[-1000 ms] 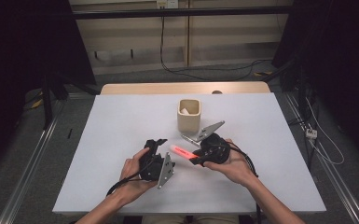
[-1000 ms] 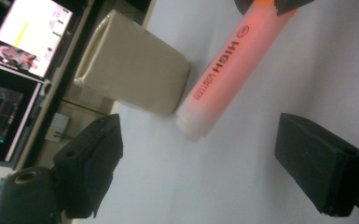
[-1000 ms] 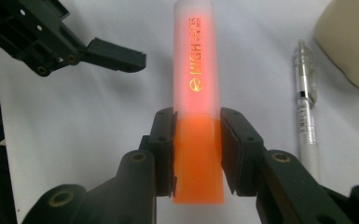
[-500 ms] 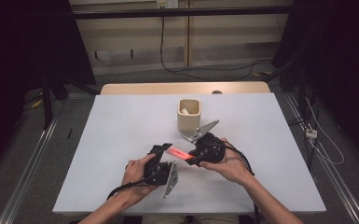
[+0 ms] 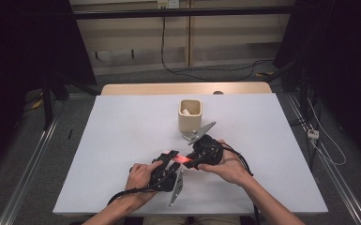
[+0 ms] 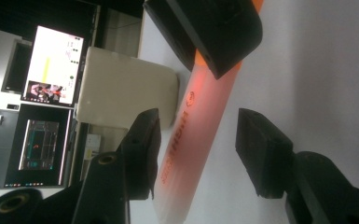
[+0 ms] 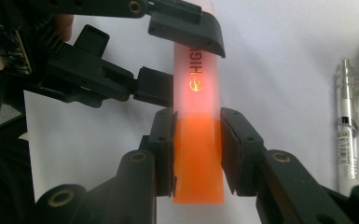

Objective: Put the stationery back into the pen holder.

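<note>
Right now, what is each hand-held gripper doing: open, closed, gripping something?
Left hand-held gripper: open; its jaws have just been closing around the highlighter's cap end, with a gap at one side.
Right hand-held gripper: closed on the orange highlighter body.

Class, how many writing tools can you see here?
2: an orange highlighter clamped in the right gripper, and a clear pen lying on the table beside it. The cup may hide more.

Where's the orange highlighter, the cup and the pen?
Highlighter (image 7: pixel 198 154): right gripper view, its orange body.
Cup (image 5: pixel 190 115): high view, its front wall.
Pen (image 7: pixel 348 126): right gripper view, its clear barrel.
</note>
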### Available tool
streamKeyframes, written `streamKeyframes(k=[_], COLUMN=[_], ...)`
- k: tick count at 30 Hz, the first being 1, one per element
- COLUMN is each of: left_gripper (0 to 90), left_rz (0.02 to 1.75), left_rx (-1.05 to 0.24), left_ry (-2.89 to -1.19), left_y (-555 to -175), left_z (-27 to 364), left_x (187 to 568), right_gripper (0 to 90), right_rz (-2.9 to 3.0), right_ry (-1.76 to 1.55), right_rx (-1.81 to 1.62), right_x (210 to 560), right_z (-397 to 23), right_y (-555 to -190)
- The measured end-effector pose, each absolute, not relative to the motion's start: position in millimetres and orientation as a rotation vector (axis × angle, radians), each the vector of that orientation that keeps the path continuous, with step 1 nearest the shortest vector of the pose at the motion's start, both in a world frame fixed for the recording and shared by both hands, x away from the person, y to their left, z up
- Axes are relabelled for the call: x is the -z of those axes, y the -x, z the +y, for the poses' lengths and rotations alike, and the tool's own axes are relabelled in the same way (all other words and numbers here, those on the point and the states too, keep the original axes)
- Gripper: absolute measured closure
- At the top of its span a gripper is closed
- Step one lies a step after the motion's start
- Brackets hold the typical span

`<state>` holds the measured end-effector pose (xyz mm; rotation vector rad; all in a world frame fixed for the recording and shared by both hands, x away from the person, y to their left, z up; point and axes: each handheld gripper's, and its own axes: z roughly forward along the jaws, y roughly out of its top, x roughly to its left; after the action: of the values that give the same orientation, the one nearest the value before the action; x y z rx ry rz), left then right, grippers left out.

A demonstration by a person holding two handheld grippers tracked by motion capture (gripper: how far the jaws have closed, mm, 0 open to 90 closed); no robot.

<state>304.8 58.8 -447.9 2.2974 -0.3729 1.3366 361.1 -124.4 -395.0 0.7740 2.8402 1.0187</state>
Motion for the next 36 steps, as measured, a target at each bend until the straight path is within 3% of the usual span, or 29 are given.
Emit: streamKeyframes(k=[14,22,33,36], left_gripper=[69.0,72.0,76.8,77.5], left_rz=[-0.45,-0.459,-0.365,-0.327], left_rx=[-1.315,-1.337,-1.208,-1.164], left_ry=[-2.299,-2.301,-2.293,-2.303], left_y=[-299.0,-299.2,-300.7,-303.0], left_z=[56.1,54.9,55.5,55.9], left_x=[452.5,453.4,451.9,450.0], right_gripper=[67.9,67.9,67.0,63.2], right_rz=[2.861,2.86,2.833,2.83], right_ry=[-0.779,-0.791,-0.809,-0.82], right_rx=[-1.014,-1.032,-1.073,-1.076], right_x=[401.8,402.0,400.7,401.1], right_z=[-122.2,-123.9,-129.5,-130.8], right_y=[-359.5,-360.0,-356.4,-355.5])
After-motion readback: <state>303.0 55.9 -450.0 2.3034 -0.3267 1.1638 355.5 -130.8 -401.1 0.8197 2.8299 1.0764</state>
